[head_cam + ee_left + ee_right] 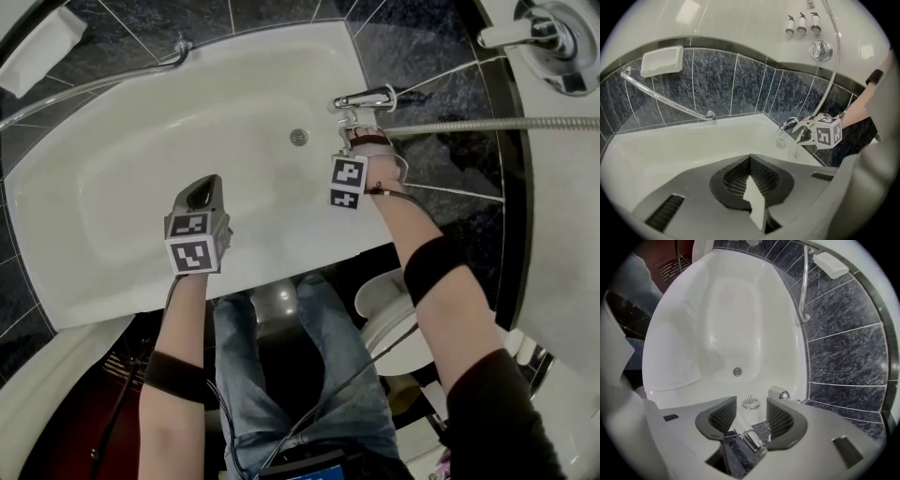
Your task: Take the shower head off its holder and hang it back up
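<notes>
**Head view.** Your left gripper [202, 190] hangs over the white bathtub [112, 169] at about 8 o'clock in the frame, well apart from every fitting. Your right gripper [364, 139] stands at 1 o'clock. Its tip is at the tub rim, just below the chrome spout [364, 98]. A metal hose [487, 123] runs from that tip across the dark tiles and out at the 3 o'clock edge.

**Left gripper view.** The jaws are pressed together and nothing is pinched between them. Beyond them lies the tub, with a grab rail [665, 99] on the tiled wall at 10 o'clock. Your right gripper shows at 3 o'clock, beside the spout. The hose climbs the wall from there and leaves the frame at 1 o'clock.

**Right gripper view.** The jaws are spread and look down on the tub end. As far as can be made out, the shower head [749, 437] is the slim chrome piece at 6 o'clock. It lies between the two pads, over the dark tiled ledge, and neither pad presses on it. You cannot tell from here whether it sits in its holder. The drain [737, 371] shows on the tub floor near the frame's centre, just above the jaws
</notes>
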### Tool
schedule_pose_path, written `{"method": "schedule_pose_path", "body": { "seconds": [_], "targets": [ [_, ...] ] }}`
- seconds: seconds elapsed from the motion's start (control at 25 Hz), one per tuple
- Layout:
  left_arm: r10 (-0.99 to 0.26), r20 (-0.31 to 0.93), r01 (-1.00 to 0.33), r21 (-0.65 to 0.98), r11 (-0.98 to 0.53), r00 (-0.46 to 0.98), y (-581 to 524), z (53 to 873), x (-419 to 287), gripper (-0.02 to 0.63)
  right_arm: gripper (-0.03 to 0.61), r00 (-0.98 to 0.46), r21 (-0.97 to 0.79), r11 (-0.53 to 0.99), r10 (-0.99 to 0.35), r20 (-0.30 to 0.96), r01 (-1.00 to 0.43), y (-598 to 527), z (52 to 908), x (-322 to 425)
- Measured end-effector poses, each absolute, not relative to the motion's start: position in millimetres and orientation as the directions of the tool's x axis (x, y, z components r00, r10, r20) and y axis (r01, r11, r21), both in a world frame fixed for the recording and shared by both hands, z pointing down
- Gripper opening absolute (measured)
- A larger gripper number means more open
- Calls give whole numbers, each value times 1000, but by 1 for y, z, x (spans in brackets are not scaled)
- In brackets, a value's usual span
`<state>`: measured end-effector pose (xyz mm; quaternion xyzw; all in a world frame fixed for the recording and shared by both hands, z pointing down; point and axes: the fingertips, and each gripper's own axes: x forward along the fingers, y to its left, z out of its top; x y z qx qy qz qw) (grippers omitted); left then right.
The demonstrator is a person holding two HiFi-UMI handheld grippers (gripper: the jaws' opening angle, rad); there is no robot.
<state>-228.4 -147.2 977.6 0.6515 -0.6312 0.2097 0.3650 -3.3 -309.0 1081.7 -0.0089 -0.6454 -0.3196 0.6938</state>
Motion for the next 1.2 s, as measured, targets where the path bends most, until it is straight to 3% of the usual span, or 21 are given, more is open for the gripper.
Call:
{"method": "schedule_pose_path", "body": {
  "seconds": [0.16, 0.28, 0.6, 0.84, 1.2],
  "targets": [
    [-668, 736, -976, 208, 67, 111, -134, 938, -227, 2, 68, -120, 456, 806, -446, 887, 377, -289, 1032, -18],
    [-685, 722, -980, 188, 62, 95, -128, 896, -233, 2, 25, -169, 473, 847, -444, 880, 244, -279, 985, -33],
    [-733, 678, -986, 150, 67, 53, -101, 771, -248, 2, 21, -320, 356, 910, -408, 855, -211, -231, 852, -52],
    [-783, 622, -990, 114, 82, 7, -83, 682, -261, 2, 21, -423, 158, 825, -430, 798, -542, -211, 764, -37],
    [-831, 552, -987, 79, 139, -73, -50, 598, -288, 2, 21, -547, 31, 763, -490, 679, -646, -196, 645, -37]
  ]
}}
